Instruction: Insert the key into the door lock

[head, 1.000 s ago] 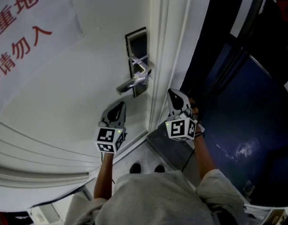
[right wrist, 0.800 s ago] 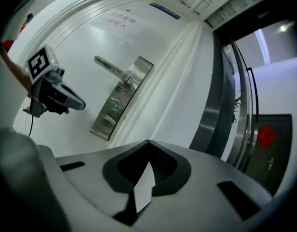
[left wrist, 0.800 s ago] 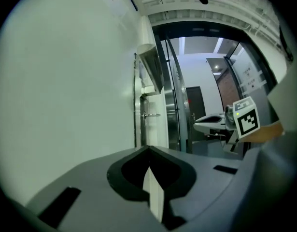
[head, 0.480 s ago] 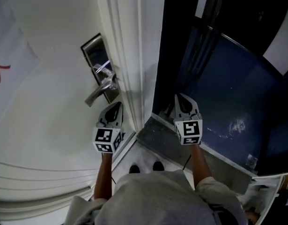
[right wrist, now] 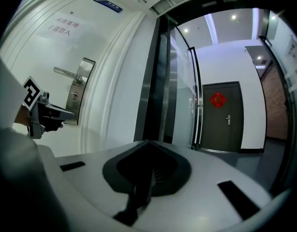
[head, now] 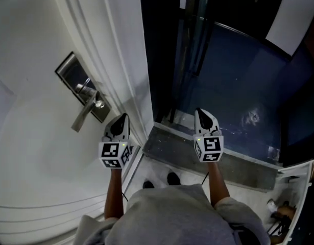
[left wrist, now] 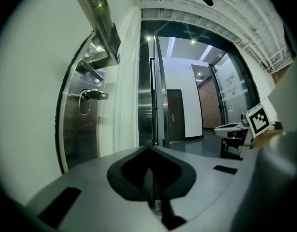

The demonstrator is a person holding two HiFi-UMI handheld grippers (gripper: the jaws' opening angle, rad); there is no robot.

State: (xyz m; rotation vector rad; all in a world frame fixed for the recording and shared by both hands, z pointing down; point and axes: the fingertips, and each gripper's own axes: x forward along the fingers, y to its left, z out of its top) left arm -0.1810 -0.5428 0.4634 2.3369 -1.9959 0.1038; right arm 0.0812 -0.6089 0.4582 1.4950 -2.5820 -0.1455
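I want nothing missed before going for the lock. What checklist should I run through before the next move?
1. Key held in a hand-held gripper: not ok. The left hand-held gripper and the right hand-held gripper are both shut, with nothing between their jaws.
2. Key in lock: cannot tell for sure. What looks like a key with a ring sticks out of the lock plate.
3. Left one near the lock plate: ok. In the head view it is just below the handle.
4. Right one aimed at the door: not ok. It points into the open doorway.
5. Handle free: ok. Nothing touches it.
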